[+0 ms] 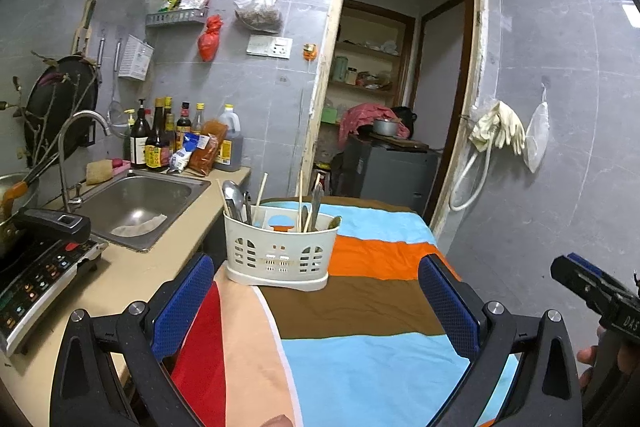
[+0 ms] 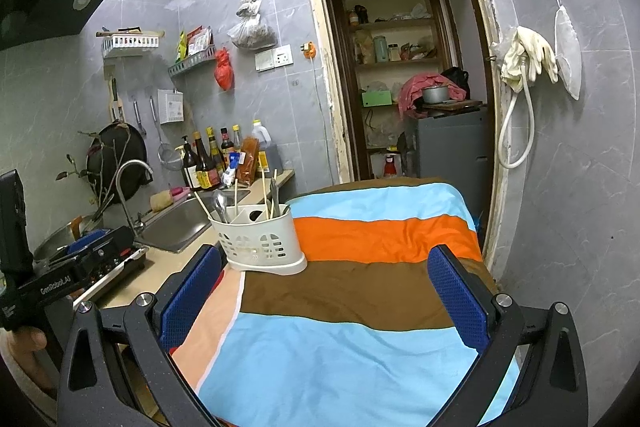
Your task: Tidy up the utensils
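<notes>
A cream plastic utensil holder (image 1: 280,251) stands upright on the striped cloth (image 1: 368,311) at its left edge. It holds a metal spoon (image 1: 234,199), several chopsticks (image 1: 301,199) and other metal utensils. It also shows in the right wrist view (image 2: 260,241). My left gripper (image 1: 316,301) is open and empty, just short of the holder. My right gripper (image 2: 324,293) is open and empty over the cloth (image 2: 360,307), to the right of the holder. The right gripper's body shows at the left wrist view's right edge (image 1: 592,287).
A steel sink (image 1: 140,207) with a tap (image 1: 76,155) is left of the holder. An induction cooker (image 1: 36,279) sits on the beige counter (image 1: 132,279). Sauce bottles (image 1: 160,139) stand at the back. A doorway (image 1: 400,87) opens beyond the cloth's far end.
</notes>
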{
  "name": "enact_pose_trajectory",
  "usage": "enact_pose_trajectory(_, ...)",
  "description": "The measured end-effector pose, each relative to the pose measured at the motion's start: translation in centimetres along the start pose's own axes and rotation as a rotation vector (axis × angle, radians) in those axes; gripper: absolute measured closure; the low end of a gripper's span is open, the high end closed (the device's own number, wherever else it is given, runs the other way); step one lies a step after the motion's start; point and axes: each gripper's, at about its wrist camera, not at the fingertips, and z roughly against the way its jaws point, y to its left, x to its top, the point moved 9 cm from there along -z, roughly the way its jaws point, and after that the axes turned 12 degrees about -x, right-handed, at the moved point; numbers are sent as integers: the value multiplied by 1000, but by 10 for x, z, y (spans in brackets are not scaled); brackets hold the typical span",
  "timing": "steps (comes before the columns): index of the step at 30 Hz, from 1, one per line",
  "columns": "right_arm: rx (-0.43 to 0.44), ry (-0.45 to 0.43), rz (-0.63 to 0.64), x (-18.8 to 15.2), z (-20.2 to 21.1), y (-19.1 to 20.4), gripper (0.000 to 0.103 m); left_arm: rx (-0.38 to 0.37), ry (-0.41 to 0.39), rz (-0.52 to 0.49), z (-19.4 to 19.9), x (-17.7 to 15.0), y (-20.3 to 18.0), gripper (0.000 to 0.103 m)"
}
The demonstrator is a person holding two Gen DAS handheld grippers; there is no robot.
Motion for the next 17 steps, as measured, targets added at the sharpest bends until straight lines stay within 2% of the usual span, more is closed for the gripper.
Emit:
enact_pose_trajectory(6,-1,3,2,-2,1,3,2,24,1,12,3,-1,12,0)
enact_pose_trajectory(17,4,7,5,-9,2,7,2,20,7,13,2,-2,11,0)
